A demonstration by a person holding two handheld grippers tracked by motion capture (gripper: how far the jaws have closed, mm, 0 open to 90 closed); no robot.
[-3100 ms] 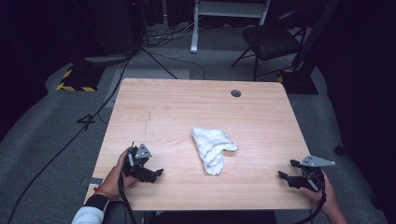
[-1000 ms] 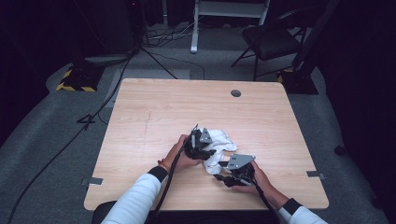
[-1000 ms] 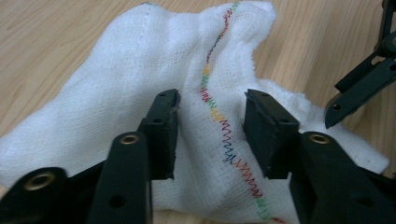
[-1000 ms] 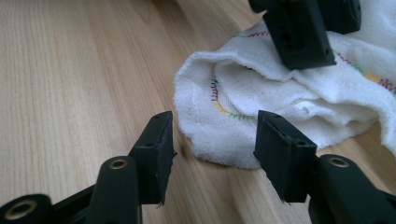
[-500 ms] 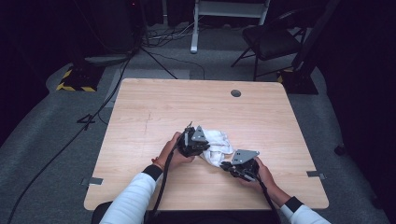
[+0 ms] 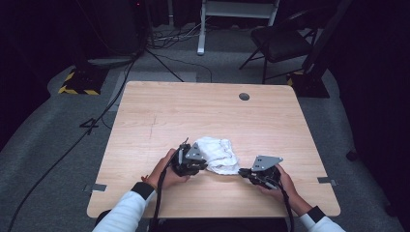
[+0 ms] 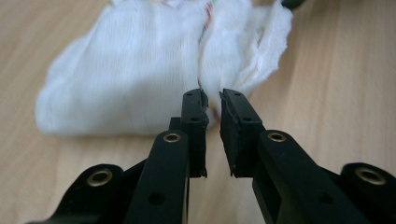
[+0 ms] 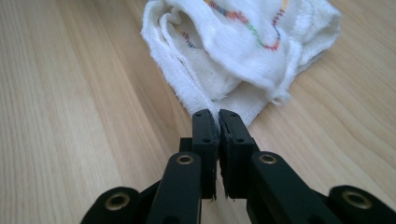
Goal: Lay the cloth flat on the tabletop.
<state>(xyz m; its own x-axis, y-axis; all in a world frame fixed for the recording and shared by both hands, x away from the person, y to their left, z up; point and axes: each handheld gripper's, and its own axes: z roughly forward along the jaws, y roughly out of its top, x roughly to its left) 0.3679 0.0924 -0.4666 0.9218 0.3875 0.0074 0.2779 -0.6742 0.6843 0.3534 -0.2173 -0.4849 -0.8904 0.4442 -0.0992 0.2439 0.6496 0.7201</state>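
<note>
A crumpled white cloth (image 6: 220, 154) with a coloured stitched line lies on the wooden table (image 6: 193, 111), toward its front. My left gripper (image 6: 205, 166) meets the cloth's left side. In the left gripper view the cloth (image 7: 130, 79) has a fold pinched between the tips of that gripper (image 7: 212, 100); its jaws have just closed on the fold, then eased slightly. My right gripper (image 6: 241, 171) reaches in from the right. In the right gripper view that gripper (image 8: 217, 116) is shut on the near corner of the cloth (image 8: 243, 42).
A round cable hole (image 6: 244, 96) sits in the table's far right part. Tape marks (image 6: 96, 187) flank the front corners. Beyond the table stand a chair (image 6: 280, 43) and a white stand (image 6: 237, 9), with cables (image 6: 159, 53) on the floor.
Both hands came in from the table's front corners to the cloth and closed on it. Over the last second the left gripper moved left and the right gripper right, spreading the cloth between them.
</note>
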